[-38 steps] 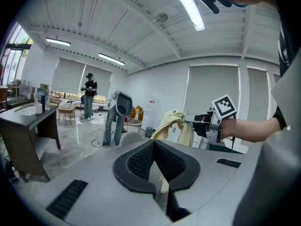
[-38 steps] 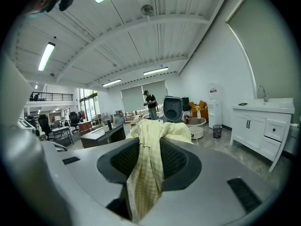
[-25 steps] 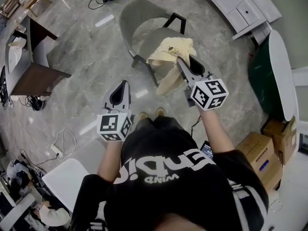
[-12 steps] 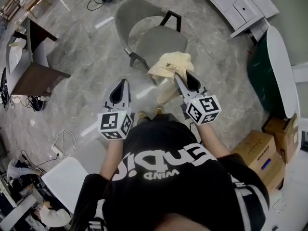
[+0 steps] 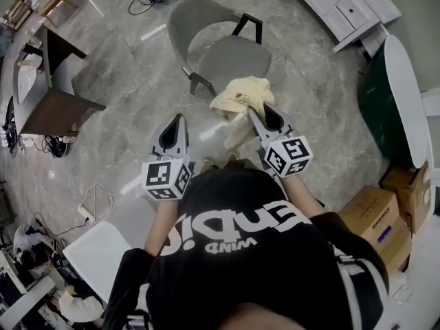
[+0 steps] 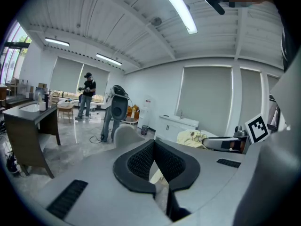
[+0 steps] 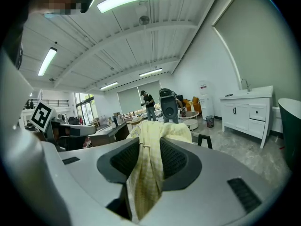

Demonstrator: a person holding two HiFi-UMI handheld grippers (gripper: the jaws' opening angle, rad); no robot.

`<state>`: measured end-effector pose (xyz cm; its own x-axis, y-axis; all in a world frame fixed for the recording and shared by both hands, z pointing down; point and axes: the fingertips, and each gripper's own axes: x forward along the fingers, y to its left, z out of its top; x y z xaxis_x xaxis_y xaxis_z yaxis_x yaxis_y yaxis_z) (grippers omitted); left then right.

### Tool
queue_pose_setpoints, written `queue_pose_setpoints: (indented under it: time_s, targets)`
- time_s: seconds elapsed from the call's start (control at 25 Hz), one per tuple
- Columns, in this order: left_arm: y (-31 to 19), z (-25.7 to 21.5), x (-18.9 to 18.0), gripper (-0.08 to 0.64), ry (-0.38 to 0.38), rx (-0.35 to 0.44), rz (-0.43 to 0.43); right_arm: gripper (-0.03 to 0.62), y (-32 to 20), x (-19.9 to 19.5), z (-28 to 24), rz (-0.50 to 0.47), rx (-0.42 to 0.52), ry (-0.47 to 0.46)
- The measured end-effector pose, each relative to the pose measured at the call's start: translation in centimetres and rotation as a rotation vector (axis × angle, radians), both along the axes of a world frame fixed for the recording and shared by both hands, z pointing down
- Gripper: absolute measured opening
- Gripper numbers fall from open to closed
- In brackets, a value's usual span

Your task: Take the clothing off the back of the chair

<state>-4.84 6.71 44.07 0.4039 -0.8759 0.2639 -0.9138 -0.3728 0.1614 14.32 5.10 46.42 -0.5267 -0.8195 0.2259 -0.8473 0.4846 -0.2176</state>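
My right gripper [image 5: 253, 108] pinched the yellow clothing [image 5: 240, 93] just beside the chair [image 5: 227, 53], so it hung clear of its back; my left gripper [image 5: 175, 119], jaws together and empty, wasn't needed.

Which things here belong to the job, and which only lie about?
Job: yellow garment, clamped in the right gripper jaws; grey chair, its back bare; left gripper, empty.
Lying about: cardboard boxes, white cabinet, dark desk, floor cables.
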Motion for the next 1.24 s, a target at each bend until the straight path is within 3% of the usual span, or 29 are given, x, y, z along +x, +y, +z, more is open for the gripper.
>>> queue_pose_setpoints:
  time_s: [0.52,1.24]
  targets:
    - [0.5,-0.1,-0.9,0.015,-0.009,-0.002,0.001,0.135,-0.1,-1.8,-0.7,-0.034,0.013,-0.005]
    - [0.6,0.3,-0.8,0.015,-0.008,-0.015,-0.013,0.135,0.2,-1.4,0.4,-0.046,-0.021,-0.002]
